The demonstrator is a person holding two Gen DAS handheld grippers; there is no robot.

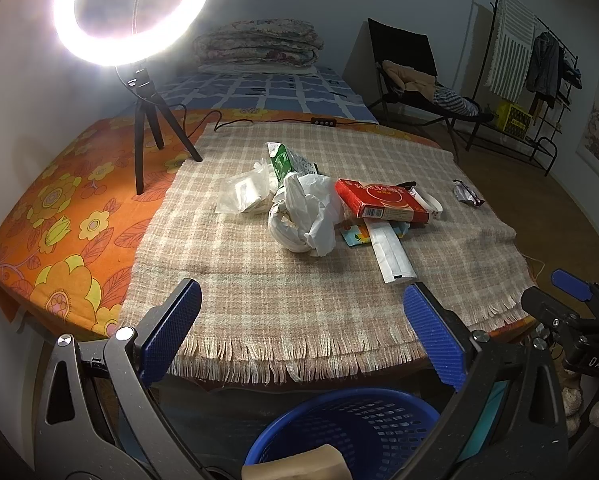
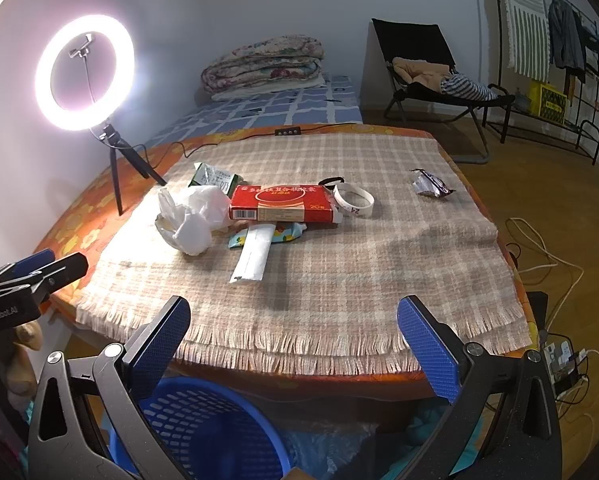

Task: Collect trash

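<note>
Left tongs: left gripper (image 1: 303, 322) is held wide open, nothing between the blue pads; it hangs at the near table edge, above the blue plastic mesh basket (image 1: 351, 428).
Right tongs: right gripper (image 2: 293, 338) is likewise spread open & empty, at the near fringe of the beige plaid woven cloth (image 2: 339, 276).
Trash: piled mid-cloth, well apart from both grippers: crumpled white plastic bag (image 1: 313, 208), flat red cardboard box (image 1: 381, 202), long white paper sleeve (image 1: 391, 254), green-white carton (image 1: 283, 160); a small crumpled silver-purple wrapper (image 2: 429, 184) lies alone to the right.
Step (judged): first pick, nothing is gripped yet.
Approach: the lone wrapper is best taken w/ the right gripper; no neighbours are disturbed.
Grip: pads are to be closed on a raised fold, not on the cloth.
Box: should be gripped across its narrow side; the sleeve is pinned under it.
Risk: the cloth may be snagged.
Drop: release is made only once over the basket rim.
</note>
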